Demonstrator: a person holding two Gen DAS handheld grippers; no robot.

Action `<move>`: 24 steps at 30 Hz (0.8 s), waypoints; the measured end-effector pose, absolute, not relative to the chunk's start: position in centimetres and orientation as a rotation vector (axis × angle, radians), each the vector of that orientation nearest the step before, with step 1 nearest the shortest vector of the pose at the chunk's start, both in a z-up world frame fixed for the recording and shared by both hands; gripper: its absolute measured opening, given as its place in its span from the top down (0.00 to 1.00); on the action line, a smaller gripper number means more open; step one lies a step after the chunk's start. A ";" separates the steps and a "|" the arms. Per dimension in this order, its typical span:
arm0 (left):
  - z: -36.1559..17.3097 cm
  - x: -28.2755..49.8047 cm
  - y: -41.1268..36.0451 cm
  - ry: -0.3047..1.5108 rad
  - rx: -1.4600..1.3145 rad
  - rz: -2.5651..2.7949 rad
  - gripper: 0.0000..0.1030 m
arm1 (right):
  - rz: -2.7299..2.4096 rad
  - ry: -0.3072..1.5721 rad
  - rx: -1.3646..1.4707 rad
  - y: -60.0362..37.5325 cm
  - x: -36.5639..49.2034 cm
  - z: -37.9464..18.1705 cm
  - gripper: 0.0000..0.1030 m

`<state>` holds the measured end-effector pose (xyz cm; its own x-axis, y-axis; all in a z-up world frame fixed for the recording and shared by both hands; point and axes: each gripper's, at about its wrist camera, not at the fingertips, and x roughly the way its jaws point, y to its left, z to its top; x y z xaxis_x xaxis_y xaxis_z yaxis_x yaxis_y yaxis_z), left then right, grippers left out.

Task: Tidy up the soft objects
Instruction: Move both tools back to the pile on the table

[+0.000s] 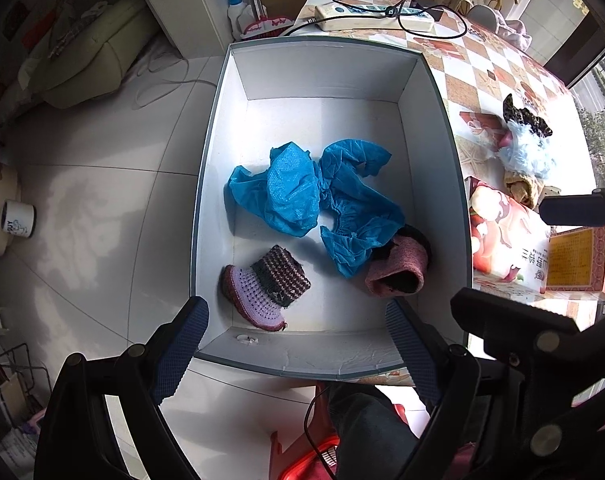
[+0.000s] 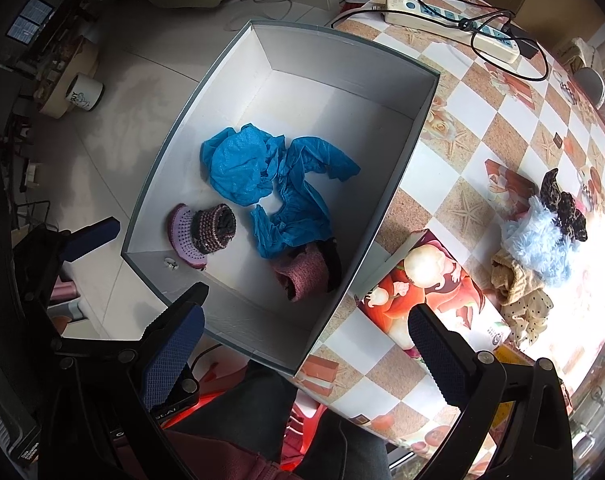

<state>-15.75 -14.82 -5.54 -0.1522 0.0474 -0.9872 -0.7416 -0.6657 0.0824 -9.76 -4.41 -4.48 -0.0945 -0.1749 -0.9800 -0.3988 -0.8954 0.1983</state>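
An open white box [image 1: 334,76] [image 2: 342,80] on the table edge holds two crumpled blue covers [image 1: 322,196] [image 2: 262,184], a purple striped knit hat [image 1: 266,288] [image 2: 206,232] and a pink knit piece [image 1: 398,272] [image 2: 306,272]. On the table to the right lie a fluffy light blue item [image 1: 526,152] [image 2: 538,244], a dark patterned scrunchie [image 1: 526,116] [image 2: 562,200] and tan cloth [image 1: 522,188] [image 2: 514,280]. My left gripper [image 1: 298,344] is open and empty above the box's near wall. My right gripper [image 2: 306,344] is open and empty over the box's near corner.
A checkered tablecloth [image 2: 482,120] covers the table. A power strip [image 1: 378,16] [image 2: 450,20] with black cable lies at the far end. A colourful printed carton [image 1: 506,236] [image 2: 426,292] lies beside the box. A mug [image 1: 18,220] stands on the tiled floor.
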 end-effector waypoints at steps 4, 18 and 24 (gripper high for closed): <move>-5.5 -15.4 -14.0 0.807 -1.560 1.857 0.10 | 2.109 0.664 -1.985 -3.7 -9.2 -4.5 0.00; -4.7 -13.1 -6.8 0.846 -1.462 1.724 0.10 | 1.974 0.797 -1.836 4.2 -4.6 -2.8 0.00; -4.1 -11.3 -1.4 0.870 -1.400 1.629 0.10 | 1.862 0.932 -1.720 12.0 0.1 -1.2 0.00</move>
<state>-11.29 -1.38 -4.15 -0.0663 0.1354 -0.9886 -0.8967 -0.4427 -0.0004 0.15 12.00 -1.17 -0.1322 -0.1242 -0.9834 -0.7128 -0.6775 0.1814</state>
